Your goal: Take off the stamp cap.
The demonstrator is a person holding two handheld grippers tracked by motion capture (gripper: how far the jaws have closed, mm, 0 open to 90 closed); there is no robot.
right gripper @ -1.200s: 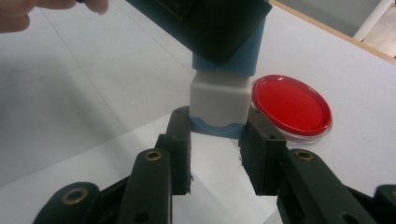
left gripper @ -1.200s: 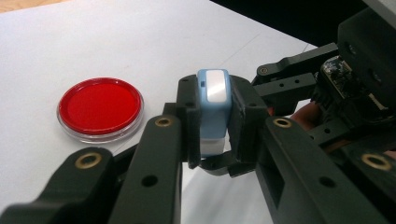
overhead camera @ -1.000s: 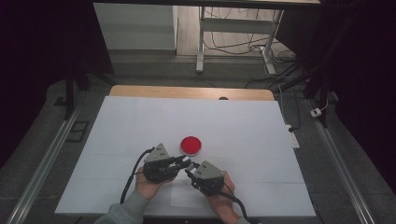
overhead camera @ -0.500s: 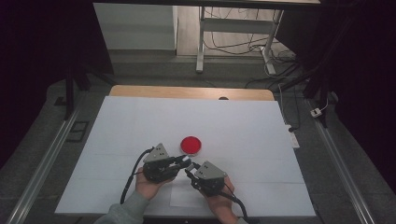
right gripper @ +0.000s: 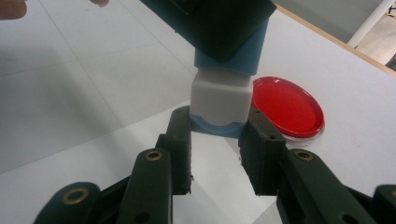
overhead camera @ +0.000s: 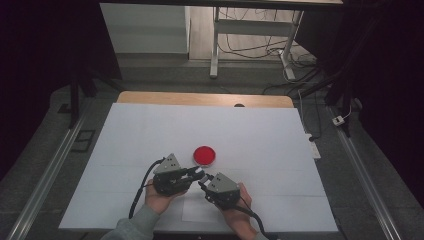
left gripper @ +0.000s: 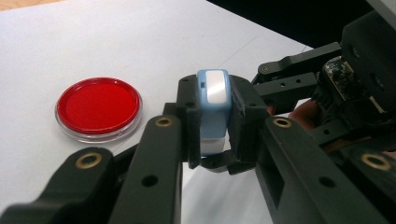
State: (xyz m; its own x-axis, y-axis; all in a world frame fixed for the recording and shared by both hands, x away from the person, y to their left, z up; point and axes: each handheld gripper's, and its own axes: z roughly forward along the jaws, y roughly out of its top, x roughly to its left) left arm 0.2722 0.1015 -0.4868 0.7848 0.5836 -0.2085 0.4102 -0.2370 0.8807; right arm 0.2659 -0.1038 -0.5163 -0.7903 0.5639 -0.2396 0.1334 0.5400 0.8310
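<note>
I'm working in what looks like a lab or test room set up for recording, not a home. The white table (overhead camera: 150, 130) I work at is almost bare; past its far wooden edge (overhead camera: 200, 98) stands a metal desk frame (overhead camera: 216, 45) with loose cables (overhead camera: 250, 40) hanging and trailing on the grey floor. Metal rails (overhead camera: 45, 170) run along the floor on both sides of the table, a plug adapter (overhead camera: 340, 120) lies to its right, and darkness surrounds it.
</note>
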